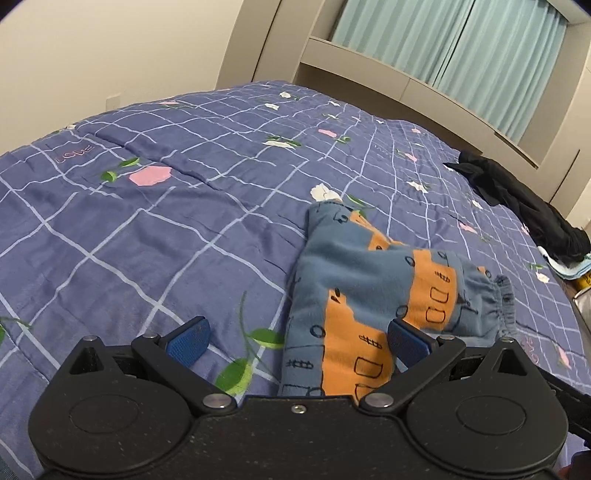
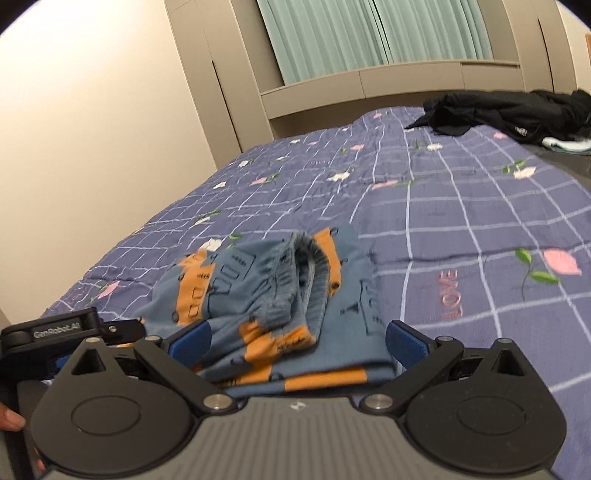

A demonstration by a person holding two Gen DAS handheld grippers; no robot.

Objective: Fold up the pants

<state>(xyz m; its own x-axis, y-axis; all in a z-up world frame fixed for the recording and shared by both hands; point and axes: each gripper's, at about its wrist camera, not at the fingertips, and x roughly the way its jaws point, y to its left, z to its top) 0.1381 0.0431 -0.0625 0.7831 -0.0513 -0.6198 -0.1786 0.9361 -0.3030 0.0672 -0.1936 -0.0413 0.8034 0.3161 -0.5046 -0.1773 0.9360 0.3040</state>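
Observation:
Small blue pants (image 1: pixel 373 280) with orange patches and drawn windows lie folded over on the bed, the elastic waistband (image 1: pixel 498 302) at the right. My left gripper (image 1: pixel 297 343) hovers just above the near end of them, jaws wide apart and nothing between them. In the right wrist view the same pants (image 2: pixel 273 306) lie bunched, with the waistband opening (image 2: pixel 310 266) facing the camera. My right gripper (image 2: pixel 297 341) is open over their near edge. The other gripper's black body (image 2: pixel 66 325) shows at the left, with a person's fingers below it.
A purple checked quilt (image 1: pixel 147 229) with flowers covers the bed. A heap of black clothes (image 2: pixel 509 110) and a light folded cloth (image 1: pixel 569 269) lie at the far corner. A beige headboard unit (image 2: pixel 332 85) and green curtains (image 2: pixel 332 33) stand behind.

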